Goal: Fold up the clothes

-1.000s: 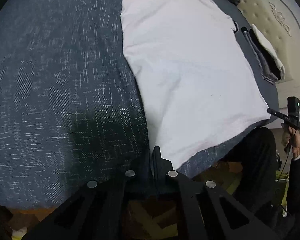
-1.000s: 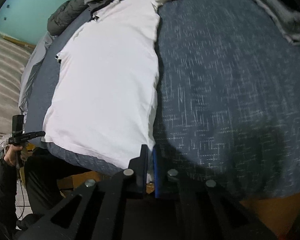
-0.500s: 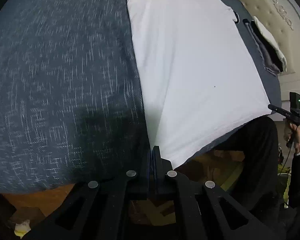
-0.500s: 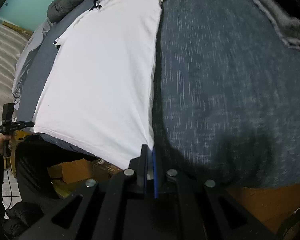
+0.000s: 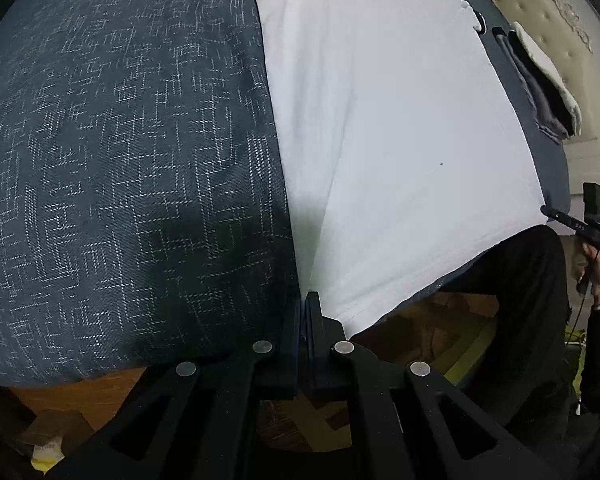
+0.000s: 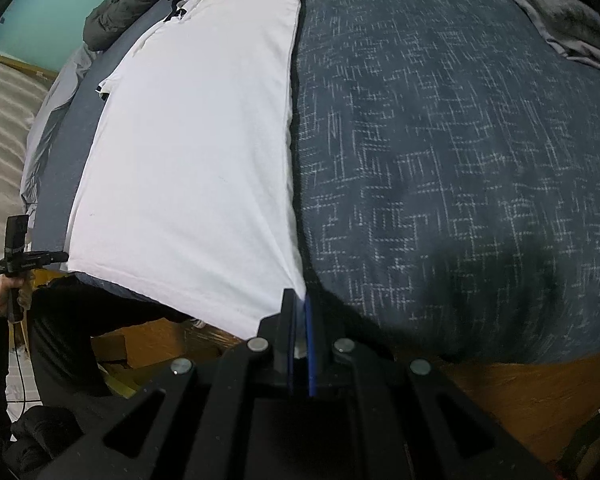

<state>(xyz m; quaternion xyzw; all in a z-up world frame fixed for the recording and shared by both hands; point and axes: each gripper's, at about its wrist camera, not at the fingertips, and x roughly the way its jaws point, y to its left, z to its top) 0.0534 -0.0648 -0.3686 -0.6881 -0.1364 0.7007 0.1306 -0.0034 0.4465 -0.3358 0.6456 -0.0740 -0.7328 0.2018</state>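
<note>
A white T-shirt (image 5: pixel 388 128) lies stretched flat along the dark blue patterned bedcover (image 5: pixel 120 152), its hem hanging over the bed's near edge. My left gripper (image 5: pixel 305 300) is shut on the hem's left corner. In the right wrist view the same white T-shirt (image 6: pixel 196 152) runs up the frame, and my right gripper (image 6: pixel 298 300) is shut on its other hem corner, with white cloth showing between the blue pads. Each view shows the other gripper (image 5: pixel 580 224) (image 6: pixel 24 260) held in a hand at the far corner. The shirt is pulled taut between both.
Folded dark and white clothes (image 5: pixel 540 80) lie by the padded cream headboard (image 5: pixel 548 20). A grey jacket (image 6: pixel 124 12) is heaped at the far end of the bed, a grey blanket (image 6: pixel 560 12) at the right. The person's dark trousers (image 5: pixel 520 288) stand against the bed edge over the wooden floor (image 6: pixel 520 392).
Both grippers drew the hem back and down over the bed's edge, so the shirt went from wrinkled to taut and flat. More wooden floor shows below the bed.
</note>
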